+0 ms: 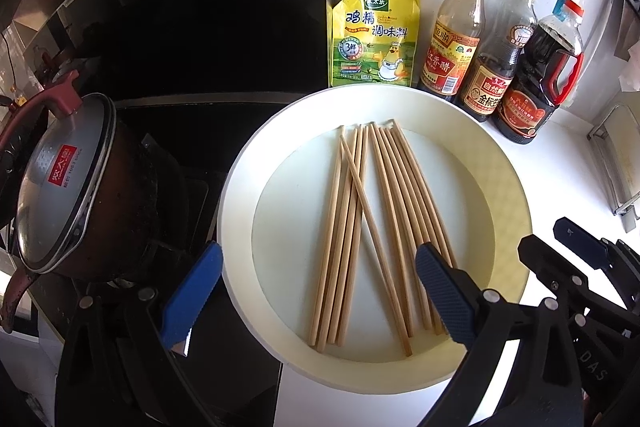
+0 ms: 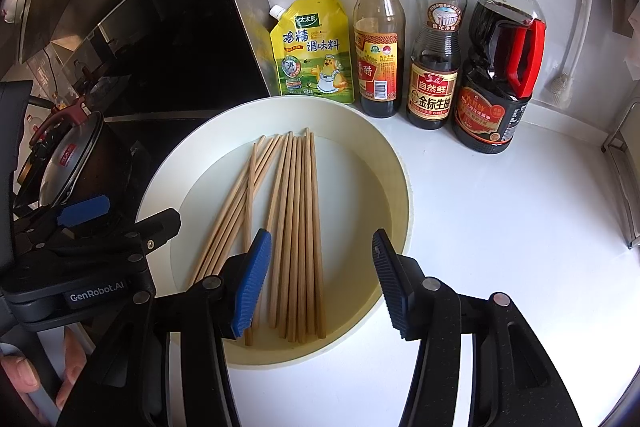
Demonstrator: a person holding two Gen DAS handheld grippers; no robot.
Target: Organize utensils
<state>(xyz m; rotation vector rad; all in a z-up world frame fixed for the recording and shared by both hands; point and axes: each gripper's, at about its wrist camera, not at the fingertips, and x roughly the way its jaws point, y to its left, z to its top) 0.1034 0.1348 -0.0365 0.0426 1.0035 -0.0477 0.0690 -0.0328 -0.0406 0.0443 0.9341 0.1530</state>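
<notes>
From the left wrist camera, the left hand-held gripper (image 1: 316, 291) hangs over the near part of a round cream tray (image 1: 240, 195) with its blue fingers spread wide and nothing between the pads: released. One finger is off the tray's left rim, the other over the right group of chopsticks (image 1: 360, 227). The wooden chopsticks lie inside the tray, roughly parallel, one crossing the others slantwise. The tray rests on the white desk (image 1: 560, 163), its left side reaching over a dark stove top where a lidded pot (image 1: 68, 187) stands. Along the desk's back edge, behind the tray, stand a yellow seasoning pouch (image 1: 374, 35) and three sauce bottles (image 1: 492, 67). The right hand-held gripper (image 1: 576, 259) shows at the tray's right rim.

From the right wrist camera, the right hand-held gripper (image 2: 320, 283) is over the tray's near right part, its jaws half apart and empty: released, with several chopsticks (image 2: 296, 227) lying below the gap. The tray (image 2: 400, 195) sits near the desk's (image 2: 500, 227) left edge. The pouch (image 2: 312, 51) and bottles (image 2: 436, 47) line the back edge. The left hand-held gripper (image 2: 96, 227) sits at the tray's left rim, fingers of a person's hand (image 2: 24, 383) below it.
</notes>
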